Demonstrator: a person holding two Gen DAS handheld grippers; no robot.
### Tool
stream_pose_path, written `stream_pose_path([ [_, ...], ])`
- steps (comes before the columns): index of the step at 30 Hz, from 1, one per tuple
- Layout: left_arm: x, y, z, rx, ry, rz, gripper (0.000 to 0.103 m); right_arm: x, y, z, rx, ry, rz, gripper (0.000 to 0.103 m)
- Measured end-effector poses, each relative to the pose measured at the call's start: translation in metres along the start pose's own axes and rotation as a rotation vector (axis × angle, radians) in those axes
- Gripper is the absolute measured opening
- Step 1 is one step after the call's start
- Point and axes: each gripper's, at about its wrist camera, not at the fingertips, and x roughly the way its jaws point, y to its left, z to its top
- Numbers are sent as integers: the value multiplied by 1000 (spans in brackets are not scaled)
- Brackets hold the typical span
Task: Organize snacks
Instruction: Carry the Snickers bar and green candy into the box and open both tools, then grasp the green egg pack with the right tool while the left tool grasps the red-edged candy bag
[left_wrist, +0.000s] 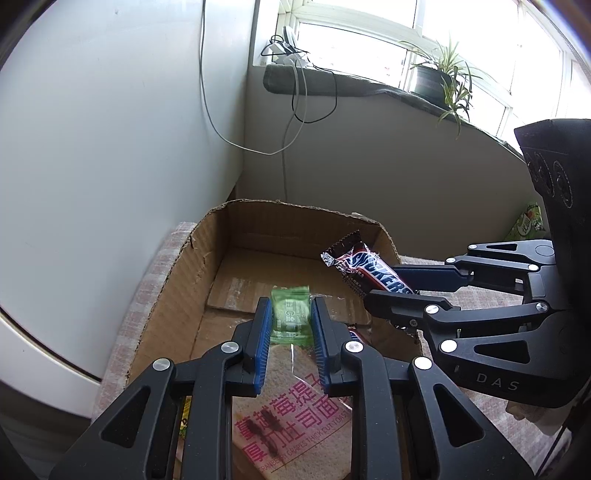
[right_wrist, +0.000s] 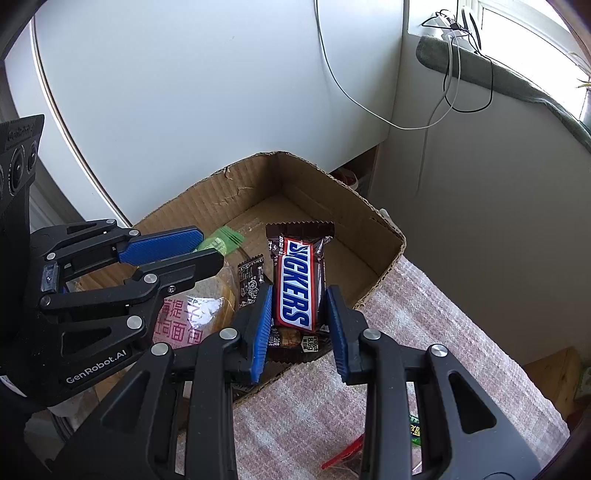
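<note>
Cardboard box (right_wrist: 369, 236) is taking both snacks: the left gripper (left_wrist: 290, 319) is pinching a green packet (left_wrist: 290, 314) above its floor. At three o'clock, the right gripper (right_wrist: 299, 317) is clamping a Snickers bar (right_wrist: 295, 280) over the box's rim, likely for dropping.

Pink checked tablecloth (right_wrist: 424, 314) carries cardboard box (right_wrist: 384, 236), green packet (right_wrist: 415, 430).

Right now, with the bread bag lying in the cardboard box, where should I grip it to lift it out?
Probably the loose clear film end of the bread bag, toward the box's middle. Come down from above: the bag lies flat and looks too wide for the jaws, and the cardboard box walls block the sides.
</note>
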Motion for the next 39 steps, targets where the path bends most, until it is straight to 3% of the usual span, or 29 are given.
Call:
stream_pose_path([
  [3, -1, 1, 0, -6, -1, 5, 27, -3, 1, 2, -4, -11, -9, 35],
  [4, -1, 2, 0, -8, -1, 8, 33, -4, 1, 2, -3, -17, -16, 42],
  [7, -2, 5, 1, -20, -4, 18, 35, -9, 0, 3, -7, -37, -37, 60],
  [10, -5, 10, 1, -34, -9, 33, 47, -14, -3, 2, -6, -50, -47, 73],
  [12, -8, 12, 1, -42, -18, 37, 54, -17, -4, 1, -3, -53, -50, 74],
  [15, -12, 11, 1, -43, -23, 38, 55, -21, -6, 0, 6, -50, -55, 74],
  [18, -18, 7, -1, -33, -36, 41, 65, -30, -8, -4, 13, -54, -63, 74],
  [20, -24, 4, -2, -33, -47, 37, 66, -39, -9, -8, 19, -59, -64, 75],
  [23, -35, -3, -4, -32, -66, 20, 67, -60, -15, -19, 32, -81, -75, 86],
  [32, -64, -56, -11, 43, -117, -93, 67, -125, -60, -81, 179, -97, -120, 86],
  [39, -67, -97, -26, 62, -80, -182, 67, -147, -93, -135, 288, -80, -163, 86],
])
